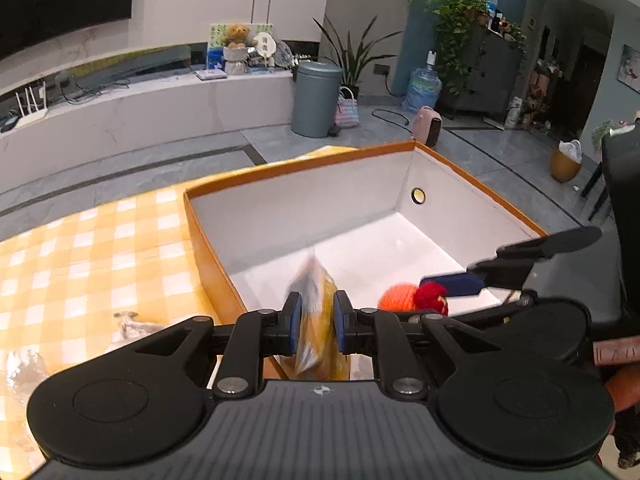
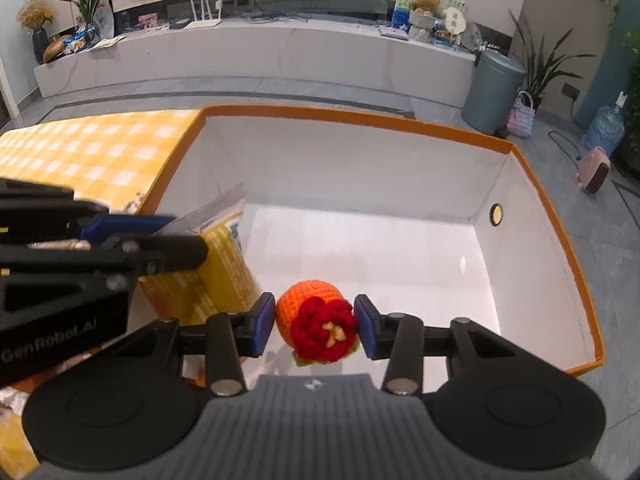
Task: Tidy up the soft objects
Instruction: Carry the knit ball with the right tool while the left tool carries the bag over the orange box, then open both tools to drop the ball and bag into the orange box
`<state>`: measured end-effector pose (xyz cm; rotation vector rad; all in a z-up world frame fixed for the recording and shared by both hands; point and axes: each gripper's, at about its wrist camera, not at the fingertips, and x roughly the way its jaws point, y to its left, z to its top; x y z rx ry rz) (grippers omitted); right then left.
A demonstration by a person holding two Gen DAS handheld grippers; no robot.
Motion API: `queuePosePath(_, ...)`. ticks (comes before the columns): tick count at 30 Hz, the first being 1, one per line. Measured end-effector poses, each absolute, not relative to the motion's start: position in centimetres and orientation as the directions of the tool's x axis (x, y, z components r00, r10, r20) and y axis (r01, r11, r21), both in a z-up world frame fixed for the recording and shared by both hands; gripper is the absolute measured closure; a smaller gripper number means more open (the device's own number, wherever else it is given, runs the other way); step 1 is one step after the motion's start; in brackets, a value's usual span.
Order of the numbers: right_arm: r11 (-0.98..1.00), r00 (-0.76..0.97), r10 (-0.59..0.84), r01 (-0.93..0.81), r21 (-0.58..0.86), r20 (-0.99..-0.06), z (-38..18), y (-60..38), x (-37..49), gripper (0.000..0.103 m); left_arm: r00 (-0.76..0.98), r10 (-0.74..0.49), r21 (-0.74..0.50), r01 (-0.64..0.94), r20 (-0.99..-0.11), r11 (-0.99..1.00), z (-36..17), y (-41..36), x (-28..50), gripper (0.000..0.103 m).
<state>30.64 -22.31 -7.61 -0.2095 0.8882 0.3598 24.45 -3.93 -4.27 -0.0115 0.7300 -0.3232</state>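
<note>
My left gripper [image 1: 316, 322] is shut on a yellow soft packet [image 1: 318, 336] and holds it over the near-left part of the orange-rimmed white box [image 1: 300, 168]. The packet also shows in the right wrist view [image 2: 224, 264], held by the left gripper [image 2: 188, 236]. My right gripper [image 2: 315, 330] is shut on an orange crocheted ball with a red flower [image 2: 316, 326], above the box floor [image 2: 400, 264]. In the left wrist view the ball [image 1: 412, 298] sits at the right gripper's fingers [image 1: 452, 282].
The box stands on a yellow checked tablecloth [image 1: 88, 248]. Crumpled clear wrappers [image 1: 132, 322] lie on the cloth left of the box. A grey bin [image 1: 316, 98], water jug [image 1: 422, 88] and pink heater [image 1: 428, 126] stand on the floor beyond.
</note>
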Motion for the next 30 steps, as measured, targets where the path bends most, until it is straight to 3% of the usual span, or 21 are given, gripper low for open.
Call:
queuePosePath(2, 0.919, 0.572, 0.216, -0.392, -0.032, -0.792, -7.7, -22.2, 30.5, 0.06, 0.698, -0.296, -0.118, 0.292, -0.652, 0.949, -4.0, -4.1, 24.5, 0.084)
queuePosePath(4, 0.922, 0.571, 0.206, -0.385, -0.037, -0.795, -7.7, -22.3, 30.5, 0.054, 0.707, -0.29, -0.108, 0.292, -0.645, 0.95, -3.6, -4.2, 24.3, 0.075)
queuePosePath(7, 0.932, 0.577, 0.195, -0.36, -0.033, -0.793, -7.2, -22.5, 30.4, 0.037, 0.726, -0.284, -0.105, 0.282, -0.626, 0.954, -3.0, -4.3, 24.0, 0.052)
queuePosePath(8, 0.933, 0.577, 0.197, -0.358, -0.029, -0.792, -7.1, -22.6, 30.3, 0.037, 0.735, -0.279, -0.106, 0.273, -0.618, 0.956, -2.7, -4.5, 24.0, 0.045)
queuePosePath(12, 0.933, 0.592, 0.186, -0.356, -0.047, -0.784, -6.2, -22.8, 29.7, 0.029, 0.751, -0.283, -0.116, 0.268, -0.597, 0.956, -1.7, -4.3, 23.4, 0.036)
queuePosePath(17, 0.932, 0.611, 0.179, -0.357, -0.066, -0.771, -4.9, -22.8, 28.5, 0.026, 0.761, -0.289, -0.12, 0.271, -0.58, 0.955, -0.4, -3.9, 22.3, 0.031)
queuePosePath(30, 0.919, 0.699, 0.202, -0.377, -0.114, -0.686, -0.2, -23.0, 21.6, 0.023, 0.791, -0.267, -0.076, 0.27, -0.55, 0.96, 2.6, -3.0, 18.4, 0.03)
